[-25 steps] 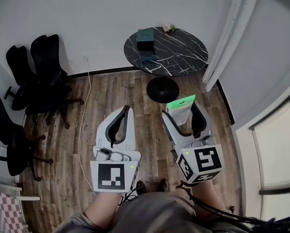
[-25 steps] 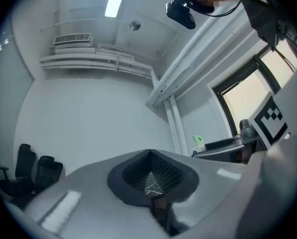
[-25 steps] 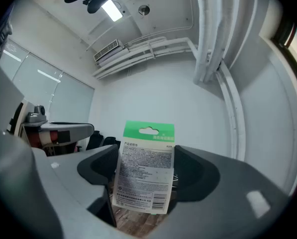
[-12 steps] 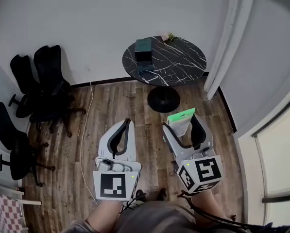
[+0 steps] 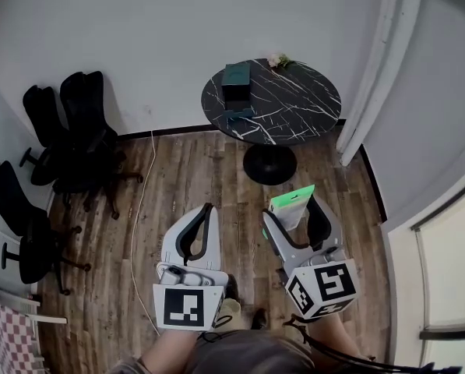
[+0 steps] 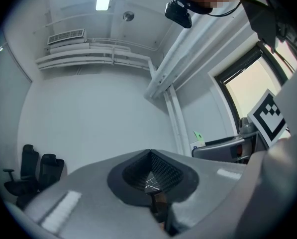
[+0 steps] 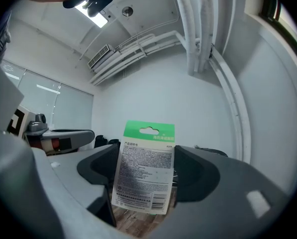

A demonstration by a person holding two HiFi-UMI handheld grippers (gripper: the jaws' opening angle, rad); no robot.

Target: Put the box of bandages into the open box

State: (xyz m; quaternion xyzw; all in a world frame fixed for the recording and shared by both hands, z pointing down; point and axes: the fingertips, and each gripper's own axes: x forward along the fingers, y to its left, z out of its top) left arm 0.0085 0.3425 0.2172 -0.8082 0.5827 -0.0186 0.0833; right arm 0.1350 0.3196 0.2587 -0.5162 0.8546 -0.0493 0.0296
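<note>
Item, carry in progress: your right gripper (image 5: 294, 218) has its jaws closed to the width of the box of bandages (image 5: 291, 198) and clamps it by both flat sides, with the green hang-tab header standing up past the tips. Your left gripper (image 5: 206, 213), just beside it on the left, has its jaws pressed together on nothing. Change over the last second: both grippers sit lower in the head view and the table (image 5: 298, 100) has drifted a little rightward. The grip on the box is unaltered and the table is still well ahead of the gripper tips, so by my reading the approach remains to be made and no placing has begun. Materials: the box is thin card, a flat rectangle printed white with small text under the green header, and likely light and easily crushed. The gripper fingers are smooth grey plastic with dark ribbed pads. The table is round, of black stone with white veining, on a single pedestal. On it, ahead and to the left of the held box, stands a dark teal box (image 5: 236, 76), probably the target, too small to tell whether it is open. The floor (image 5: 177, 170) is wood plank.
</note>
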